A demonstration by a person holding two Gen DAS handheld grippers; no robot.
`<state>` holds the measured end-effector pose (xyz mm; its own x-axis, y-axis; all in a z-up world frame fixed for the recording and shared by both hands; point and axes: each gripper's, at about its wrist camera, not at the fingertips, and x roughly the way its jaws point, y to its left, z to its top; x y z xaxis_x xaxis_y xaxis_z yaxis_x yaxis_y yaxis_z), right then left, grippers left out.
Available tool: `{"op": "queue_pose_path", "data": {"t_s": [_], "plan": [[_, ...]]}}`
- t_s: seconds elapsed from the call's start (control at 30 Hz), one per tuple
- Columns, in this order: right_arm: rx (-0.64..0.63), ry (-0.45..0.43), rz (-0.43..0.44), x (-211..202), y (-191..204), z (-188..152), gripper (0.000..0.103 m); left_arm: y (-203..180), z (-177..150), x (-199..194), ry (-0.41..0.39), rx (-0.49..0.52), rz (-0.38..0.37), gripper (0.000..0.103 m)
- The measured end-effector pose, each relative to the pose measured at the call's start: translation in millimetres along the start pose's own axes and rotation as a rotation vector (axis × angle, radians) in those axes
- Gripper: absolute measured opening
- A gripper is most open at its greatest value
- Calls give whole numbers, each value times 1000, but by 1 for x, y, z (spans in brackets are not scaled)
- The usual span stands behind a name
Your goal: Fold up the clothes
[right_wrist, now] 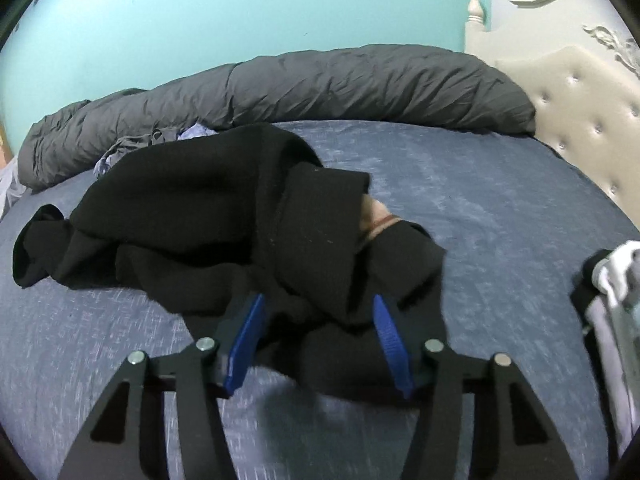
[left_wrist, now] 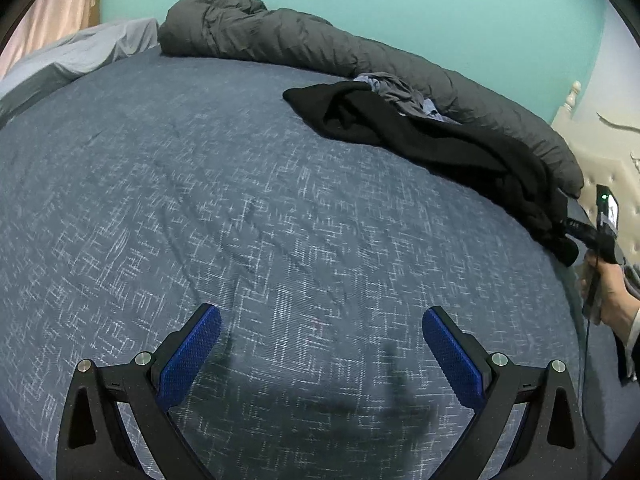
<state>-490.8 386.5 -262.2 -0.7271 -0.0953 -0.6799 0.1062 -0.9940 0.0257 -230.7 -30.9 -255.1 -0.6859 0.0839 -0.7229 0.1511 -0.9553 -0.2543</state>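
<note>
The left gripper (left_wrist: 322, 330) is hovering with its blue ribbed pads spread wide over the bare blue woven bedsheet (left_wrist: 200, 200). The right gripper (right_wrist: 318, 320) is sitting half-spread, a thick fold of the crumpled black knit garment (right_wrist: 192, 216) bunching between its fingers; whether they are pinching it, I cannot tell. A puffy grey duvet (right_wrist: 320, 84) is lying rolled behind

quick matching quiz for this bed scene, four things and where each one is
Things:
1. black garment
2. grey duvet
3. left hand-held gripper
4. headboard

Places:
a. rolled up along the teal wall
b. over bare blue sheet
c. cream and tufted, at the bed's end
d. between the right hand-held gripper's blue pads

Pairs: 1-d, 2-a, 3-b, 4-c
</note>
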Motion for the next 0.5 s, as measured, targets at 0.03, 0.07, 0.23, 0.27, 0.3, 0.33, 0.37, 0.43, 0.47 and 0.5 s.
{"op": "queue_pose_path", "data": {"t_s": [0.03,0.07,0.23,0.27,0.3,0.33,0.37,0.43,0.47,0.5], "plan": [[-13,21,2,6,3,1,37,1,0,2,-5,11,-11,103],[-25,24,4,7,6,2,29,2,0,3,-5,19,-9,103],[-87,-11,38,-15,25,7,5,10,1,3,-3,-6,-1,103],[-103,-23,53,-25,31,8,4,13,2,2,-3,-17,1,103],[-118,-35,68,-35,37,9,3,14,2,0,-7,-24,-5,103],[-133,-48,84,-45,42,10,3,16,3,-3,-11,-31,-10,103],[-148,-60,99,-55,48,11,2,17,4,-5,-14,-37,-15,103],[-170,-80,163,-85,67,14,2,20,5,-12,-24,-47,-24,103],[-183,-85,190,-100,77,15,2,21,6,-15,-31,-50,-26,103],[-195,-91,218,-114,87,16,2,22,7,-20,-46,-42,-23,103]]}}
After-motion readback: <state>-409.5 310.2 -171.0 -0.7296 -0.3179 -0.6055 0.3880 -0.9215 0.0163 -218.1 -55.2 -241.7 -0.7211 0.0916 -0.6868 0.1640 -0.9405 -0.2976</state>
